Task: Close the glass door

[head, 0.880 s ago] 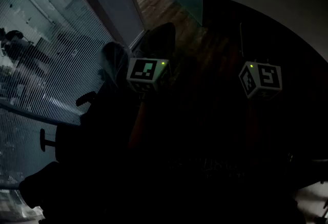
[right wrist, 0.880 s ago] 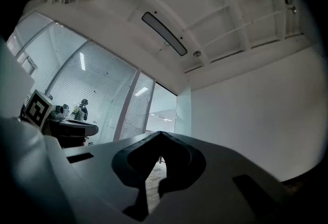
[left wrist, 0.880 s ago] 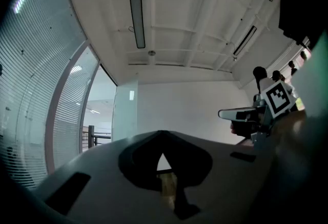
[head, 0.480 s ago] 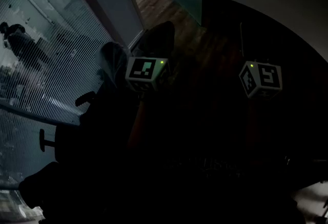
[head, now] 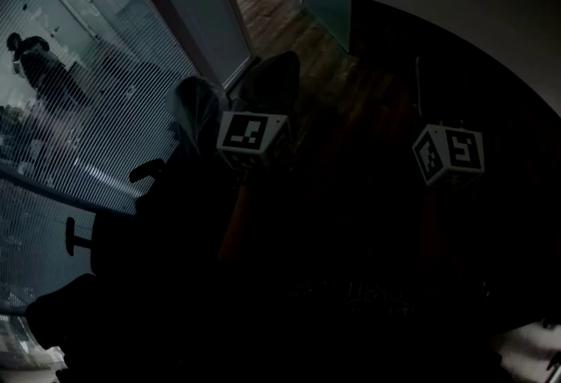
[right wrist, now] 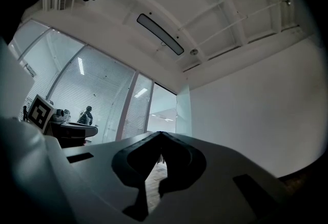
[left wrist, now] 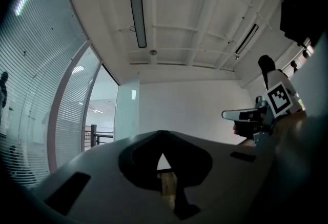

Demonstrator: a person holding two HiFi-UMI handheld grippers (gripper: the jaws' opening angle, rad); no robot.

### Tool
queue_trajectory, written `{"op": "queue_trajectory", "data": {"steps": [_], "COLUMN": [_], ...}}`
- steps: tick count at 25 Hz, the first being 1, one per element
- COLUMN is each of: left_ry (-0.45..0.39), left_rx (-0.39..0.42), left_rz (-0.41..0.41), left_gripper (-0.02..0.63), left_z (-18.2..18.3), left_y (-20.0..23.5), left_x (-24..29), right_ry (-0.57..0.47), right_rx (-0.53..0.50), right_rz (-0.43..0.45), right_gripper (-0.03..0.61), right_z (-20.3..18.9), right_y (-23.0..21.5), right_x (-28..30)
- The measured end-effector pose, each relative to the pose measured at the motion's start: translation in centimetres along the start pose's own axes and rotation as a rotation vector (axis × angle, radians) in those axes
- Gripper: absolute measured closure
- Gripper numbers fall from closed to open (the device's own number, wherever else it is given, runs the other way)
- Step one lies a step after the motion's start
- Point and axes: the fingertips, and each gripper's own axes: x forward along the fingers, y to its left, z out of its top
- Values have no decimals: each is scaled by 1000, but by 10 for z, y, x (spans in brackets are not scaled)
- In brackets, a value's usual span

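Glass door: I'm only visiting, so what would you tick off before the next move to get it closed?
1. Glass door in sight: ok. It stands open ahead, beside the white wall.
2. Left gripper free: ok. Its jaws are together with nothing between them.
3. Right gripper free: ok. Its jaws are together with nothing between them.
4. A gripper at the door: not ok. Both are well short of it.
5. Door handle found: cannot tell. None can be made out.
6. People out of the way: ok. The one person in sight is behind the striped glass wall.
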Motion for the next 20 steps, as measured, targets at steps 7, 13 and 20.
{"op": "queue_trajectory", "data": {"steps": [7,13,20], "left_ry": [-41,-51,-50], "left_rx": [0,39,57], "left_rz": [27,24,28], "left_gripper": [612,612,612], "left_z": [3,3,-6], "left_y": [-6,-25,-22], "left_x": [3,13,42], "right_ry": [13,28,37], "right_rx": [-10,1,15], "right_rz": [6,20,32], "right_gripper": [575,575,575], "right_z": [-6,-17,-33], "right_y": [-18,-39,-57], "right_x": [-1,1,28]}}
